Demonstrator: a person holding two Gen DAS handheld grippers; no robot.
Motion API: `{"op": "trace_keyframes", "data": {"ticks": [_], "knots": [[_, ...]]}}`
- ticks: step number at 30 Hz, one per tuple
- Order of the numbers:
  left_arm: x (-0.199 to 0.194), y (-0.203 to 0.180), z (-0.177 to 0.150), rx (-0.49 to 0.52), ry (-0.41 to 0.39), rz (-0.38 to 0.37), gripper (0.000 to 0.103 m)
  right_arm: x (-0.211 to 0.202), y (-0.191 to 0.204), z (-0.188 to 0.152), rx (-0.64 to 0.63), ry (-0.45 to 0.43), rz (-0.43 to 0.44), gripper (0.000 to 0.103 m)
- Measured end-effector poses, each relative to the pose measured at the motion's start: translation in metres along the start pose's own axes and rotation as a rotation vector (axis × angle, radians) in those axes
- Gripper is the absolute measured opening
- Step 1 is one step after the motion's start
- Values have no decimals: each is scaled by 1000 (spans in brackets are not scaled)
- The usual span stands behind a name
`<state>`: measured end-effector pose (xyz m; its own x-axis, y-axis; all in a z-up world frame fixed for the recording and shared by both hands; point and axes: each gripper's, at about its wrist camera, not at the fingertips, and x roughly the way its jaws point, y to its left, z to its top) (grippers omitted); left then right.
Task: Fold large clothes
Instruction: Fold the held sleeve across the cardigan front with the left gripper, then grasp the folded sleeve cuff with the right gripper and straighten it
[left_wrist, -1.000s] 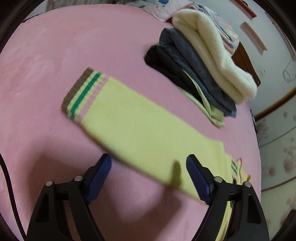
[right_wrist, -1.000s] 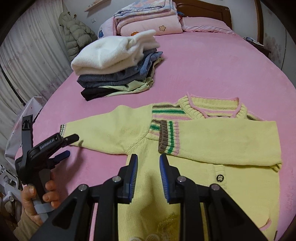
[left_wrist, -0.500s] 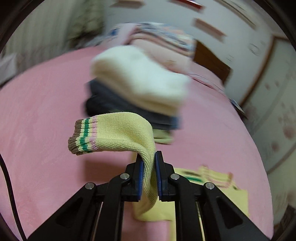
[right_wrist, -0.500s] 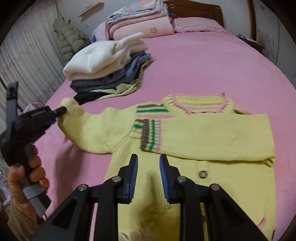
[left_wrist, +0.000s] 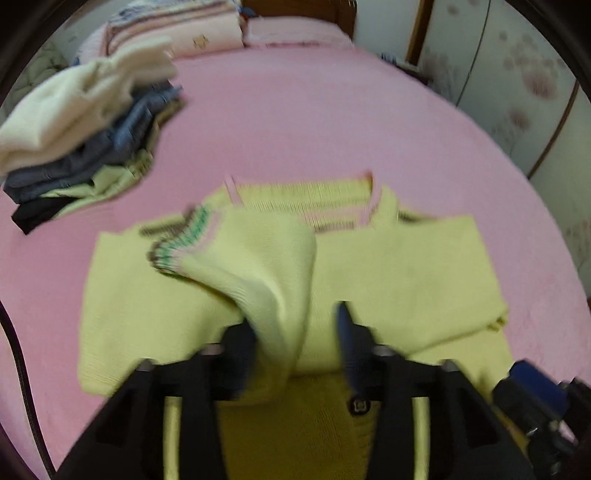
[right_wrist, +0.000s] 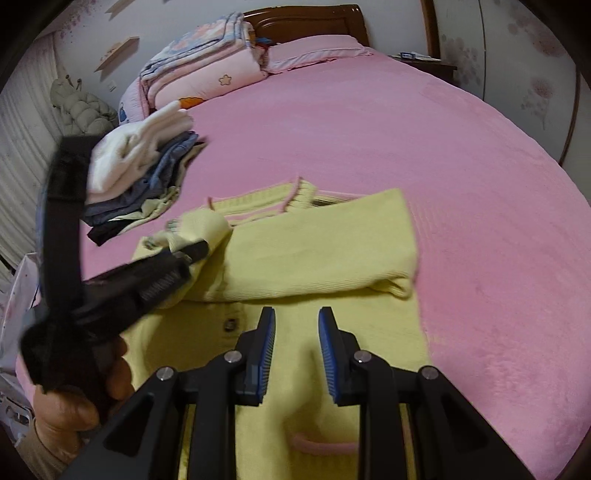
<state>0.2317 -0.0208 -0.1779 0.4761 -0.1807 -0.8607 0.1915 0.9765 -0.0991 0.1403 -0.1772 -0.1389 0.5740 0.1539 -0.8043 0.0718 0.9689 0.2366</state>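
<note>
A yellow knit sweater (left_wrist: 399, 266) lies face up on the pink bed cover (left_wrist: 314, 122), one sleeve folded across its chest. The other sleeve (left_wrist: 266, 266), with its striped cuff (left_wrist: 177, 251), is draped over the chest and hangs between the fingers of my left gripper (left_wrist: 295, 321). Those jaws are opening and the pads no longer press on the knit, which still leans on the left finger. In the right wrist view the left gripper (right_wrist: 181, 258) hovers over the sweater (right_wrist: 314, 251). My right gripper (right_wrist: 297, 314) is open above the sweater's lower front, holding nothing.
A stack of folded clothes (right_wrist: 147, 162) topped by a white fleece sits at the left on the bed. Folded quilts (right_wrist: 207, 66) and a wooden headboard (right_wrist: 306, 18) are at the far end. A hand (right_wrist: 74, 402) holds the left gripper.
The left gripper shut on the outstretched sleeve, lifted it and carried it over the sweater's chest; its jaws have since parted. The right gripper shifted a little along the sweater's front.
</note>
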Motion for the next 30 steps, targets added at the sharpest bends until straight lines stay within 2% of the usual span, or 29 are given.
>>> {"op": "trace_keyframes", "data": {"ticks": [4, 7, 10, 13, 14, 16, 19, 22, 25, 30], "knots": [[-24, 2, 3, 14, -38, -33, 71, -1, -9, -1, 15, 7, 17, 24], [-58, 11, 3, 11, -102, -48, 81, -3, -10, 2, 16, 2, 41, 24], [-98, 34, 3, -32, -182, -62, 89, -7, -2, 10, -1, -15, 72, 24], [-125, 67, -4, -109, -243, -54, 91, -9, 11, 20, -38, -26, 108, 26], [-128, 77, -10, -131, -248, -43, 91, -9, 18, 24, -58, -30, 116, 30], [-127, 98, -19, -177, -239, -18, 91, -8, 29, 30, -93, -42, 126, 37], [-107, 126, -37, -240, -173, 17, 91, 0, 56, 39, -182, -43, 131, 38], [-87, 144, -51, -275, -119, 16, 91, 13, 85, 46, -259, -27, 140, 38], [-69, 152, -60, -279, -92, 14, 91, 30, 114, 50, -346, -2, 131, 38], [-61, 152, -70, -278, -74, 8, 90, 74, 154, 50, -460, 66, 91, 38]]}}
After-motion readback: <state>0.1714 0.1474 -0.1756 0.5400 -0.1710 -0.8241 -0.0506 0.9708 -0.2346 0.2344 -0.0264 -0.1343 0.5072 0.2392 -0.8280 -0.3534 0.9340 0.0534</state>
